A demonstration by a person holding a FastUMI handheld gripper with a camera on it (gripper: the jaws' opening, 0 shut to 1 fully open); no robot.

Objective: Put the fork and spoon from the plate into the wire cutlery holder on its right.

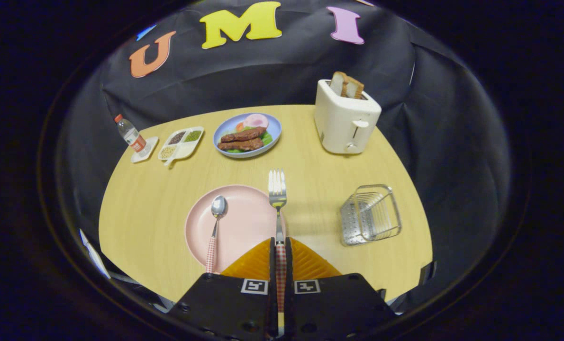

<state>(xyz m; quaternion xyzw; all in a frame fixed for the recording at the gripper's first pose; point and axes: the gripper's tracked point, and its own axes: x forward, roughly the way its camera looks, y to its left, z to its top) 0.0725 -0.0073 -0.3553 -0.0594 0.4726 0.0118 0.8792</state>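
Gripper view: hand-held gripper clenched on fork handle, whose lower part is hidden between the fingers. Fork runs straight ahead, tines forward, beside pink plate; spoon lies on plate, bowl forward.

Shiny metal on the fork, spoon and wire cutlery holder — the plate smooth matt plastic, the desk pale wood-grain — toaster glossy.

fork held in tongs | spoon on pink plate | wire holder (right)
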